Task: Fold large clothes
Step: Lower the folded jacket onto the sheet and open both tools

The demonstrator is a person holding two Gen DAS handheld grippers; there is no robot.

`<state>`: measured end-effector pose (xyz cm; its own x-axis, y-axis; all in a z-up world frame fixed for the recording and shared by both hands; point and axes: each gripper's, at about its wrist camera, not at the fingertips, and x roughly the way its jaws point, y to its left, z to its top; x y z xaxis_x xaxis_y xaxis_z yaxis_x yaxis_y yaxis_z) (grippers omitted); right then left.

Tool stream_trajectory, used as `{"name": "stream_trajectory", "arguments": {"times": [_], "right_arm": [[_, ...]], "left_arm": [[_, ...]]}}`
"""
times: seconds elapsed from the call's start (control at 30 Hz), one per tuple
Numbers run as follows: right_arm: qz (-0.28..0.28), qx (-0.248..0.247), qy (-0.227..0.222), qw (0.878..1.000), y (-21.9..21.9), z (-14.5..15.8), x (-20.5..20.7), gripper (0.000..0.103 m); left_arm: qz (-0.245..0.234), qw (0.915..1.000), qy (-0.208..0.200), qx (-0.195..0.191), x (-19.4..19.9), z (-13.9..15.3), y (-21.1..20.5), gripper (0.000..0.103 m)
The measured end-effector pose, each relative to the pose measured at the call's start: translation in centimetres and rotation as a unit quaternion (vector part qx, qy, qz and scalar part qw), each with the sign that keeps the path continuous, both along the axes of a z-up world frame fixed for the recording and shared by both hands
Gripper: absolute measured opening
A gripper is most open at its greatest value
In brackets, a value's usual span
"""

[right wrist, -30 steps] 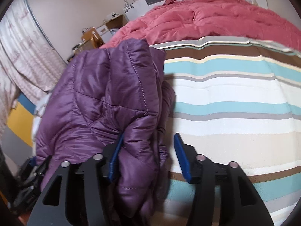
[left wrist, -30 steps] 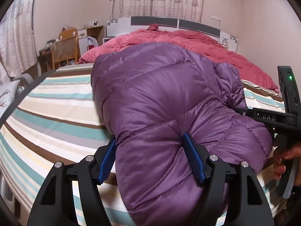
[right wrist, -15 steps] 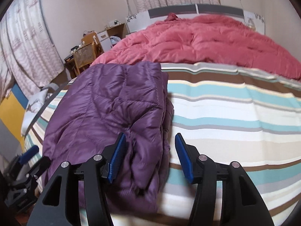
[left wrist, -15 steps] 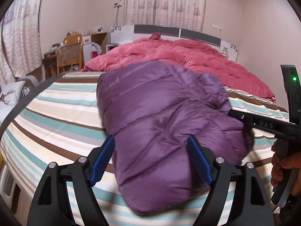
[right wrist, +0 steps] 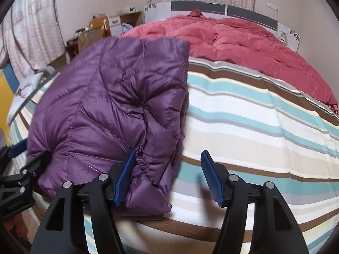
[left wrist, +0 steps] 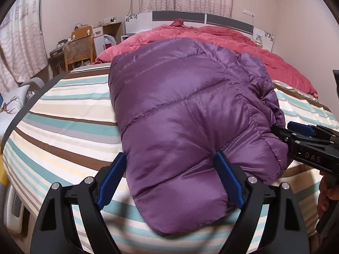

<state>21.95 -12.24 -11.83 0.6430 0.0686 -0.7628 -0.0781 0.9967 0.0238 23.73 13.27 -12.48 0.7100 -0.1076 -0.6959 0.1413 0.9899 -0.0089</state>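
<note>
A purple puffer jacket (left wrist: 190, 114) lies folded into a thick bundle on the striped bed sheet (left wrist: 63, 114), directly ahead of both claws, with a red quilt (right wrist: 243, 42) beyond it. The left claw (left wrist: 171, 180) has just been opening; its jaws stand wide on either side of the bundle's near end, the blue pads beside the fabric but no longer squeezing it. The right claw (right wrist: 169, 177) has likewise just been opening; its left pad lies against a loose gathered fold, its right pad stands clear over the sheet, so nothing is clamped. The jacket appears light, soft and springy, with a slick shiny shell: it would likely puff back up and slide when released. A secure hold is best taken deep on a stitched seam or gathered edge, pinching all layers together.
</note>
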Motion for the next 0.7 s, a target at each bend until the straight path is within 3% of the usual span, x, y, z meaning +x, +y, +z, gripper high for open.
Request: {"name": "stream_trajectory", "arguments": {"times": [0.2,0.3,0.43,0.7], "right_arm": [[-0.003,0.001,0.008,1.0,0.1,-1.3,0.4,0.061],[-0.005,-0.004,0.006,1.0,0.3,-0.8,0.1,0.062],[-0.013,0.016,-0.001,1.0,0.3,0.2,-0.7,0.063],[-0.004,0.032,-0.021,0.999,0.1,1.9,-2.8,0.064]], "left_arm": [[0.009,0.9999,0.005,-0.006,0.0,-0.7,-0.1,0.085],[0.017,0.9997,0.005,-0.016,-0.3,0.0,0.0,0.086],[0.033,0.9991,-0.002,-0.027,-1.3,0.7,0.1,0.099],[0.056,0.9976,-0.018,-0.035,-3.5,1.8,0.6,0.101]]}}
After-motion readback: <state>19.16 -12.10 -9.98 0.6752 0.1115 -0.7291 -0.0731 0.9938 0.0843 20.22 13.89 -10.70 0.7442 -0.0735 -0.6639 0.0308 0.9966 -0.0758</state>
